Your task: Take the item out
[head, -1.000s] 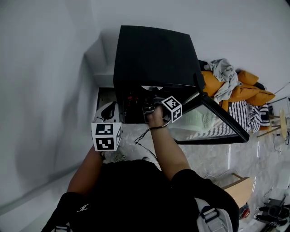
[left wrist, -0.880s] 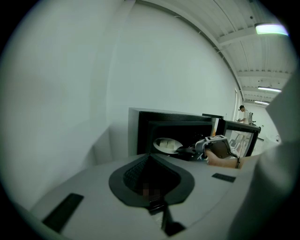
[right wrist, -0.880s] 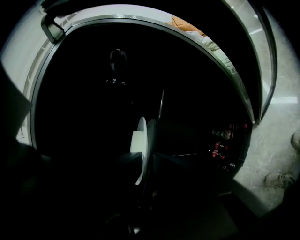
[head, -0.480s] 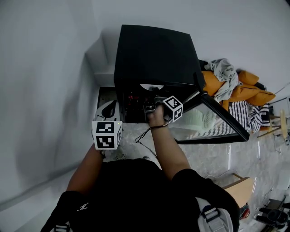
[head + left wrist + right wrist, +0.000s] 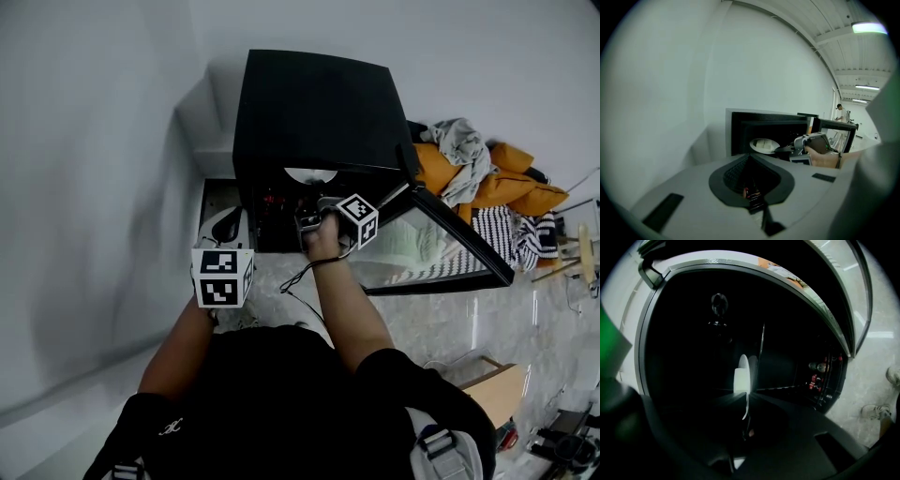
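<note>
A black oven (image 5: 319,103) stands with its glass door (image 5: 441,248) swung open to the right. A white plate (image 5: 309,175) with pale food on it sticks out of the dark opening. My right gripper (image 5: 316,202) is shut on the plate's near rim, and the plate (image 5: 742,376) shows edge-on between its jaws. In the left gripper view the plate (image 5: 764,145) is level at the oven mouth, with the right gripper (image 5: 790,150) on its edge. My left gripper (image 5: 226,228) hangs lower left of the oven, shut, holding nothing (image 5: 752,199).
A heap of orange and striped cloth (image 5: 487,178) lies right of the oven, behind the door. A thin cable (image 5: 295,281) trails over the marble floor. A white wall runs along the left. A wooden box (image 5: 487,384) sits at lower right.
The plate has come a little further out of the oven with the right gripper. The left gripper has stayed about where it was.
</note>
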The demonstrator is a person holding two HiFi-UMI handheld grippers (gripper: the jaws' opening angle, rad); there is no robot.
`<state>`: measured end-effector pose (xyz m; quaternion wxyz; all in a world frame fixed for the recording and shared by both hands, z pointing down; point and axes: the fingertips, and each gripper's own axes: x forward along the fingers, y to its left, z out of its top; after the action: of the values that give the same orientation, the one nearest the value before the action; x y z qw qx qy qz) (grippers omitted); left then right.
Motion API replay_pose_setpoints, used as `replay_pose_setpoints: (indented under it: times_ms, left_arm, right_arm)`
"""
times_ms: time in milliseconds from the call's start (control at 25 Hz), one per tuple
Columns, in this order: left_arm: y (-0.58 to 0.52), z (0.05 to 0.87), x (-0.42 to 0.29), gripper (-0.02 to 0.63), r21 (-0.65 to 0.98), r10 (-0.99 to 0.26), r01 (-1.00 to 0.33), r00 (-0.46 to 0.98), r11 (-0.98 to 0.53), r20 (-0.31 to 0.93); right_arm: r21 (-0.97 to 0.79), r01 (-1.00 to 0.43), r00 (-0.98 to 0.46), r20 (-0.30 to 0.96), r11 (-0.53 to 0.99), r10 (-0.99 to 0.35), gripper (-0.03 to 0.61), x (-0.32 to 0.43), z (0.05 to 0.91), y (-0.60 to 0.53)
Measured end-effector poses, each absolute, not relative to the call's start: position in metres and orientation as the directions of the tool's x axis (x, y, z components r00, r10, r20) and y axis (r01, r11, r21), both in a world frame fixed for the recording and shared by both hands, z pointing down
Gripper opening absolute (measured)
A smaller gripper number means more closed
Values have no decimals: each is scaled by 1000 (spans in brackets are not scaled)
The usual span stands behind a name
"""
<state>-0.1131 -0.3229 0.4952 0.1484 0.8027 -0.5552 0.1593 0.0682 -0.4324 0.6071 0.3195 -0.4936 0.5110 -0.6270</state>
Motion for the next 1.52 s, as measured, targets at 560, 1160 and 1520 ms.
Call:
replay_pose_setpoints:
  times_ms: [560,1160,1520]
  left_arm:
    - [-311,497,-111,0,58,-840,-936,339,-348,424]
    - [-303,494,-98,0,25,-836,-926,351,-376,421]
    - [-307,497,-108,0,23,-844,-937,325,-349,427]
  right_arm:
    - [-961,-87,-314,277,-263,-908,23,68,605,-410]
    - [-963,-168,-368,258,-209,-893,57,59,603,-403]
    - [-948,-204,-412,308,-242,-858,50,43,612,-417]
